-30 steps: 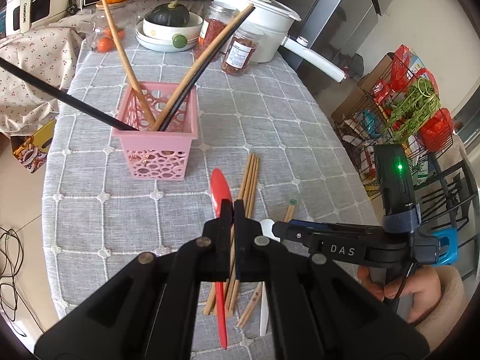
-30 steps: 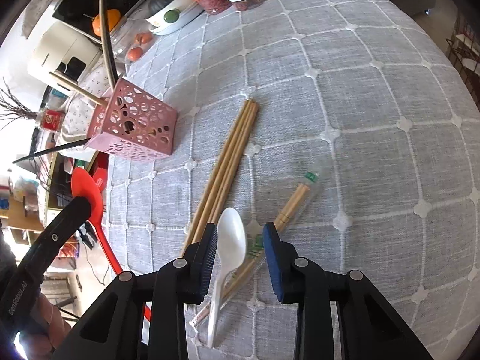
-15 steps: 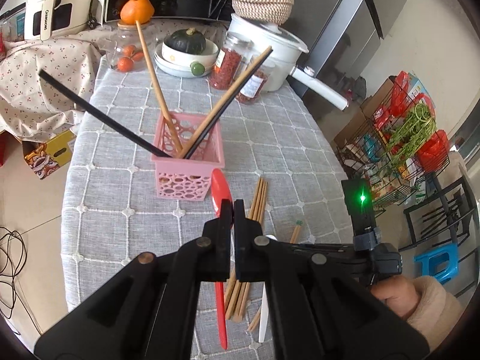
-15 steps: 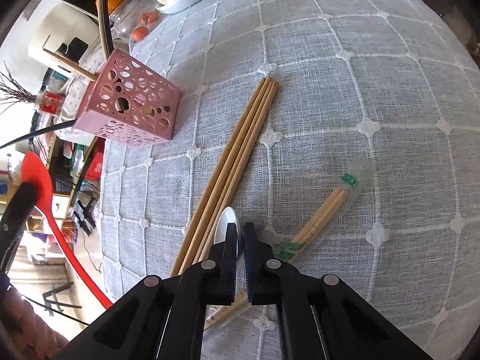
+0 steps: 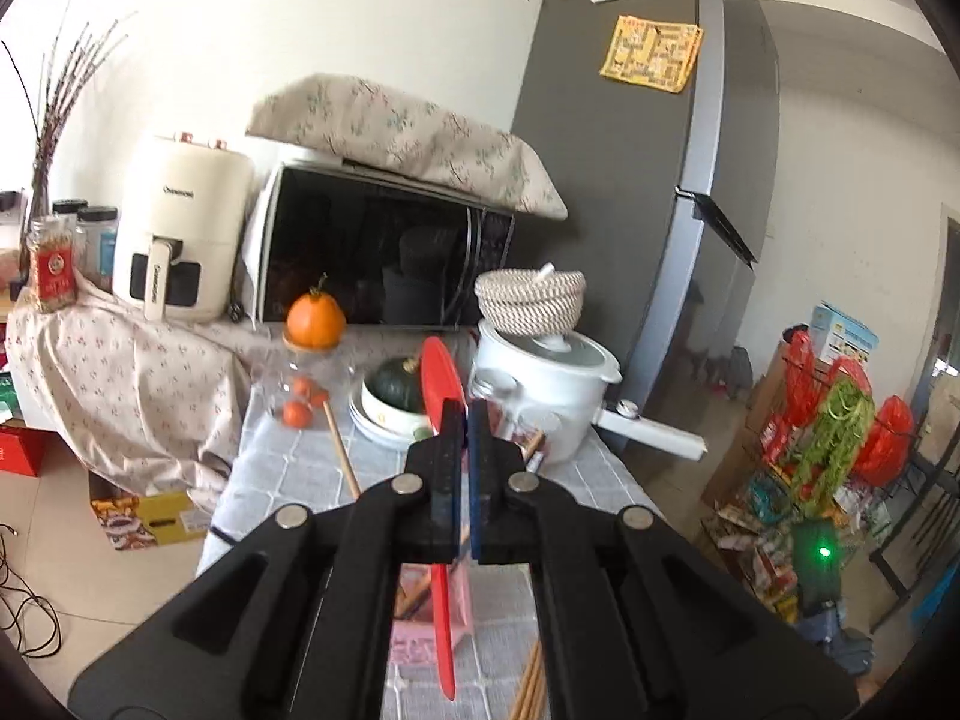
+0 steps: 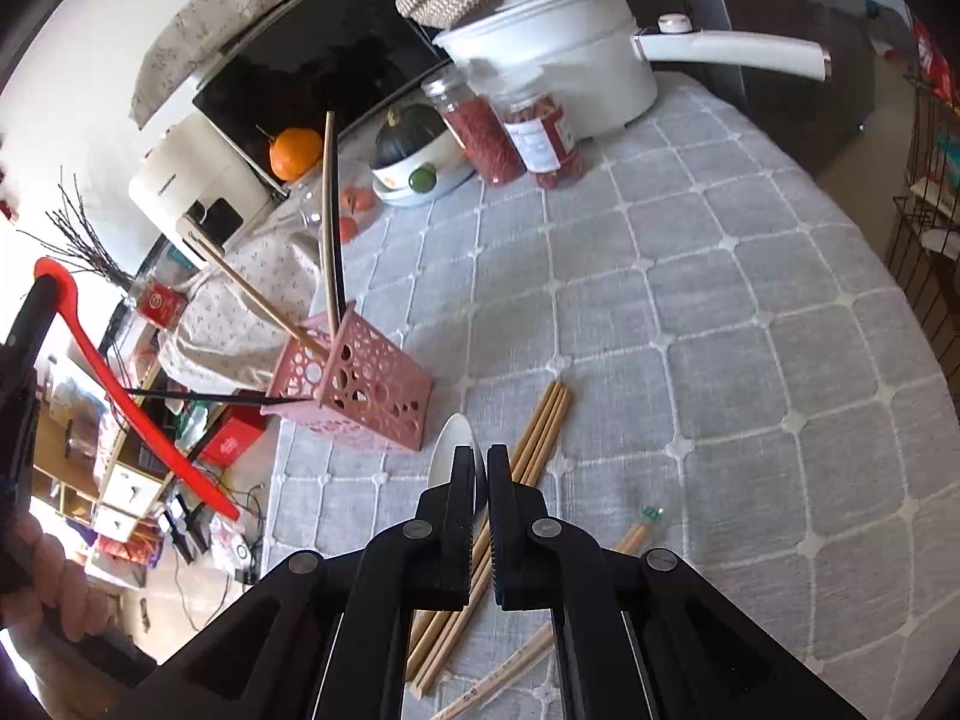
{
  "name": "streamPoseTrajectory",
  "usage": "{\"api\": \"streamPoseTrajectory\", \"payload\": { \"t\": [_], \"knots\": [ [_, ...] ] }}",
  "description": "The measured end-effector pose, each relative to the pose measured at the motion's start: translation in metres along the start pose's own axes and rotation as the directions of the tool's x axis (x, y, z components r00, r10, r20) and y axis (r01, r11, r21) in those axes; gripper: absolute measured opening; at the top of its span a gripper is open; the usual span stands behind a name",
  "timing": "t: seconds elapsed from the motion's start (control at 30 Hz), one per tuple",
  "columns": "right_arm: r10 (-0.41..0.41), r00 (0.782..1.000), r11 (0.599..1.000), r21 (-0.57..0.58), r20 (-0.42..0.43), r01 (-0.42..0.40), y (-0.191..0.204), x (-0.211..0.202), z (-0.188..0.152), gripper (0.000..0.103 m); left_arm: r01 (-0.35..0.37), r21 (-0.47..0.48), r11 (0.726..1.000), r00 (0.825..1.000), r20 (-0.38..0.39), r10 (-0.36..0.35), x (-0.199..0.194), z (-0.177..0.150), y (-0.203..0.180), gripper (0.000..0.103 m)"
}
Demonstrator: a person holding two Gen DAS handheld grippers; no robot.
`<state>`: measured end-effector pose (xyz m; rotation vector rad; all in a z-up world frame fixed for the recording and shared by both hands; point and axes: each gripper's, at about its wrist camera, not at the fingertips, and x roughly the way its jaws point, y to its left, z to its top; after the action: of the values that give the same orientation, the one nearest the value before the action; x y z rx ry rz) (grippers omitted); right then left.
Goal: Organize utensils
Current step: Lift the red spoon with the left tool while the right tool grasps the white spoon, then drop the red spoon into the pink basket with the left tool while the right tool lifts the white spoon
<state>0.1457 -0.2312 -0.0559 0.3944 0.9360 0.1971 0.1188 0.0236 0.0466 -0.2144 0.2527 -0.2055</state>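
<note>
My left gripper point(image 5: 465, 420) is shut on a red spoon point(image 5: 444, 618) and holds it up in the air, bowl upward; it also shows in the right wrist view point(image 6: 150, 414). My right gripper point(image 6: 480, 468) is shut on a white plastic spoon point(image 6: 453, 450) and holds it above the table. The pink perforated basket point(image 6: 360, 390) stands on the grey cloth with wooden and black utensils leaning in it; its lower part shows in the left wrist view point(image 5: 414, 630). A bundle of wooden chopsticks point(image 6: 540, 432) and a wrapped pair point(image 6: 636, 534) lie on the cloth.
At the table's far end stand a white pot point(image 6: 558, 54) with a long handle, two jars of red contents point(image 6: 516, 132), a bowl with a green squash point(image 6: 414, 162) and an orange point(image 5: 315, 318). A microwave point(image 5: 384, 258) and air fryer point(image 5: 180, 234) stand behind. A wire rack point(image 5: 840, 456) stands right.
Both grippers have lifted. The left one tilted up with the red spoon, off the table. The right one, open a second ago, shut on the white spoon and raised it.
</note>
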Motion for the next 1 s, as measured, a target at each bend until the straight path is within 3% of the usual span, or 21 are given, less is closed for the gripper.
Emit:
{"api": "streamPoseTrajectory", "payload": {
  "t": [0.1, 0.2, 0.4, 0.67, 0.77, 1.0],
  "knots": [
    [0.003, 0.999, 1.000, -0.001, 0.034, -0.003, -0.001, -0.006, 0.003, 0.004, -0.082, -0.019, 0.996, 0.994, 0.066, 0.083, 0.016, 0.000, 0.002, 0.002],
    [0.003, 0.999, 1.000, -0.007, 0.046, -0.003, -0.002, -0.009, 0.004, 0.004, -0.126, -0.032, 0.991, 0.988, 0.084, 0.128, 0.032, -0.007, 0.005, 0.002],
    [0.001, 0.998, 1.000, -0.028, 0.069, 0.001, -0.002, -0.010, 0.007, 0.004, -0.136, -0.039, 0.990, 0.987, 0.080, 0.139, 0.051, -0.022, 0.006, 0.002],
    [-0.025, 0.990, 0.997, -0.068, 0.142, 0.035, 0.006, -0.018, 0.006, 0.004, -0.129, -0.030, 0.991, 0.992, -0.004, 0.129, 0.059, -0.037, 0.005, 0.003],
    [-0.036, 0.985, 0.996, -0.080, 0.167, 0.049, 0.010, -0.022, 0.006, 0.004, -0.129, -0.040, 0.991, 0.990, -0.066, 0.126, 0.061, -0.034, 0.007, 0.020],
    [-0.062, 0.973, 0.995, -0.062, 0.224, 0.077, 0.013, -0.032, 0.010, 0.004, -0.103, -0.048, 0.994, 0.988, -0.117, 0.097, 0.027, -0.011, 0.006, 0.042]
  ]
}}
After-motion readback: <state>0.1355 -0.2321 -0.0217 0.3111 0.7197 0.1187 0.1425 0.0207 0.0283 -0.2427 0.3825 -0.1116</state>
